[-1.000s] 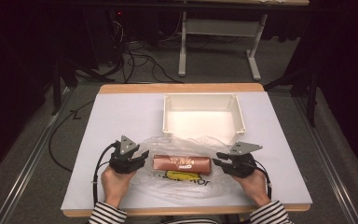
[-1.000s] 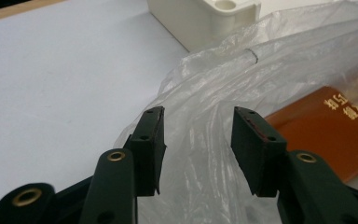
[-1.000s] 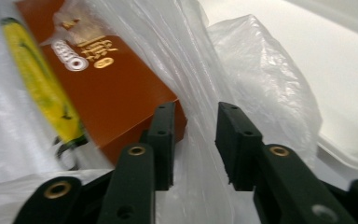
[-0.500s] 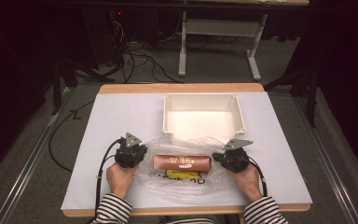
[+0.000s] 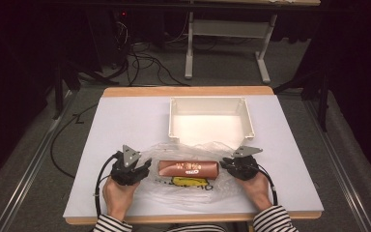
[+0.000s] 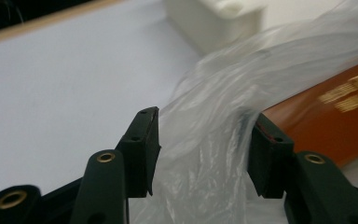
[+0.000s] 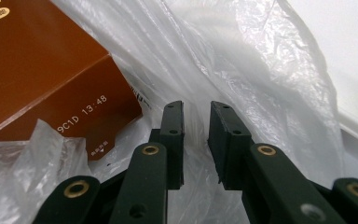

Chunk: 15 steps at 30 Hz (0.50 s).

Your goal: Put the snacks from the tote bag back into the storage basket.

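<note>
A long brown box lies across the near part of the table inside a clear plastic bag. At the bag's left end, my left gripper stands open; its jaws have just been opening. Bag film bulges loosely between them, with the box beyond to the right. My right gripper is at the box's right end. Its jaws have also just been opening and stand a narrow gap apart, with film in and behind the gap, unpinched. The box lies to its upper left.
A white open bin stands just behind the bag at the table's middle; its corner shows in the left gripper view. A yellow label shows through the bag under the box. The pale tabletop extends left of the bin.
The left gripper went slightly away toward the bag's edge, then came back toward the person. Both grippers' jaws now stand wider than half a second ago. The box has stayed put.
</note>
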Motion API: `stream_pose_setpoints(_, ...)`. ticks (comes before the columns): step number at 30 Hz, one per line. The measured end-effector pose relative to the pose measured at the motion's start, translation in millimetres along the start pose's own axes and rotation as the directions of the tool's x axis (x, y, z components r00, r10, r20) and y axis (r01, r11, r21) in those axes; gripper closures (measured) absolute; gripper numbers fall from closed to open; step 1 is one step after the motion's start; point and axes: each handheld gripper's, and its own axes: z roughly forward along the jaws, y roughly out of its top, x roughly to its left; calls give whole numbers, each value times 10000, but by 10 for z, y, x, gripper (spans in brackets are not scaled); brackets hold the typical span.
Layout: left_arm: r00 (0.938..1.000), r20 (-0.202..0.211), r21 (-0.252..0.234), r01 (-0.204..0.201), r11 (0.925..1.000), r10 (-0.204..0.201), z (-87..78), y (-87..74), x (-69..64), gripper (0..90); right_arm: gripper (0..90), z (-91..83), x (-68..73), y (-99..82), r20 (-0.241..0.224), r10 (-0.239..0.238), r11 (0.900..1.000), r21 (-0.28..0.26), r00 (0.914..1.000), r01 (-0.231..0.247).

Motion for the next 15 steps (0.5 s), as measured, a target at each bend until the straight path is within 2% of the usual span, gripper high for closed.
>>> stream_pose_setpoints(2, 9981, 604, 19, 127, 9999, -128, -5, 68, -80, 472, 764, 0, 9, -2, 78, -136, 9999, -11, 9999, 136)
stream_pose_setpoints(4, 9967, 804, 491, 33, 9988, -72, 78, 67, -124, 465, 764, 0, 1, -17, 73, -230, 9997, -108, 9997, 231)
stream_pose_setpoints(6, 9959, 865, 1107, 156, 9937, -253, 188, 16, -118, 443, 764, 1, 1, -21, 43, -182, 9997, -155, 9998, 183)
stream_pose_setpoints(7, 9954, 904, 1236, 219, 9921, -332, 210, -21, -109, 443, 764, 1, 1, -21, 43, -182, 9997, -155, 9998, 183)
stream_pose_setpoints(8, 9944, 931, 1164, 393, 9924, -503, 206, -72, -107, 443, 763, -1, 5, -21, 80, -216, 9997, -146, 9997, 218)
stream_pose_setpoints(10, 9927, 1060, 799, 490, 9956, -573, 148, -150, -129, 443, 763, 1, 1, -22, 33, -152, 9998, -155, 9999, 153)
stream_pose_setpoints(12, 9936, 1033, 684, 386, 9969, -455, 110, -203, -164, 445, 763, -1, -10, -22, -28, -127, 9998, -137, 9999, 127)
stream_pose_setpoints(15, 9916, 1233, 668, 318, 9973, -399, 108, -274, -188, 443, 761, -4, 19, -21, 142, -116, 9999, -100, 9998, 118)
